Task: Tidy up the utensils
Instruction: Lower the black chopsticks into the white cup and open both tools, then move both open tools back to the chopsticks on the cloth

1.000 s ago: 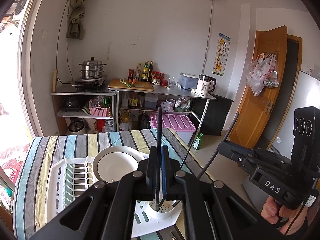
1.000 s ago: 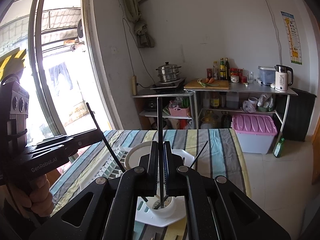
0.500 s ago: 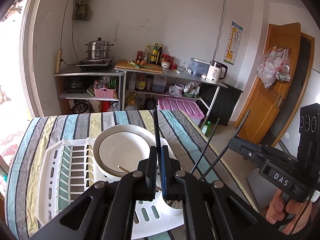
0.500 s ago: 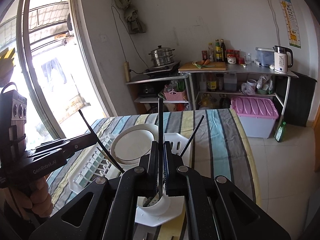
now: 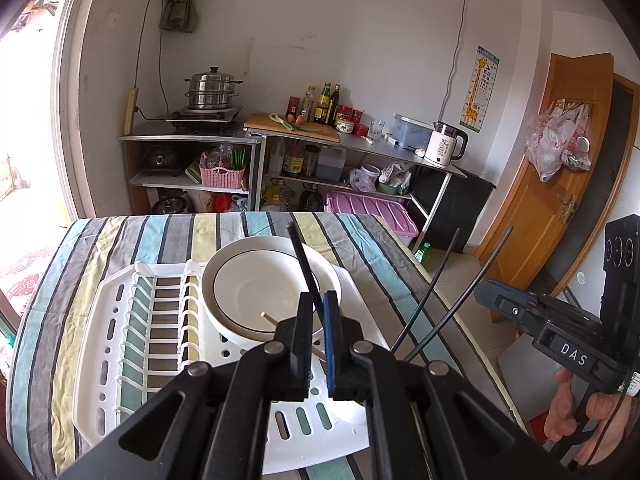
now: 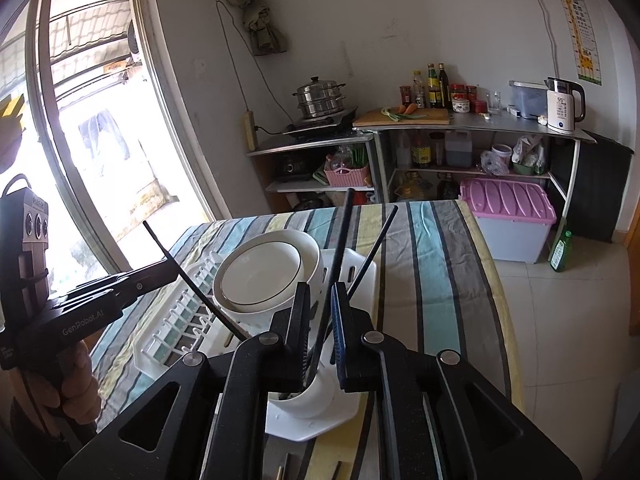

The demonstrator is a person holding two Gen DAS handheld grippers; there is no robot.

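Striped worktop [image 5: 120,240] sits nearer than a second ago. My left tool [image 5: 316,336] still pinches its chopstick [image 5: 304,260] over the rack [image 5: 120,340]; my right tool [image 6: 320,320] is opening, its chopstick [image 6: 342,240] loose in the cup [image 6: 312,396].

- White plaster walls [image 5: 320,40], scuffed in places, closed the room in.
- A tall sliding window [image 6: 80,120] at the side let in hard daylight.
- A metal shelf unit [image 5: 192,160] against the far wall carried a steel steamer pot [image 5: 211,92] on a burner.
- Beside it a longer steel counter [image 5: 360,144] bore a chopping board [image 5: 292,124], sauce bottles [image 5: 326,100] and a white kettle [image 5: 444,144].
- A pink-lidded storage box [image 6: 508,208] sat on the pale tiled floor [image 6: 560,320].
- An orange wooden door [image 5: 552,184] stood open, plastic bags [image 5: 556,144] hanging on it.
- A giraffe chart [image 5: 480,88] hung on the wall.
- A striped cloth [image 5: 100,248] covered the table.
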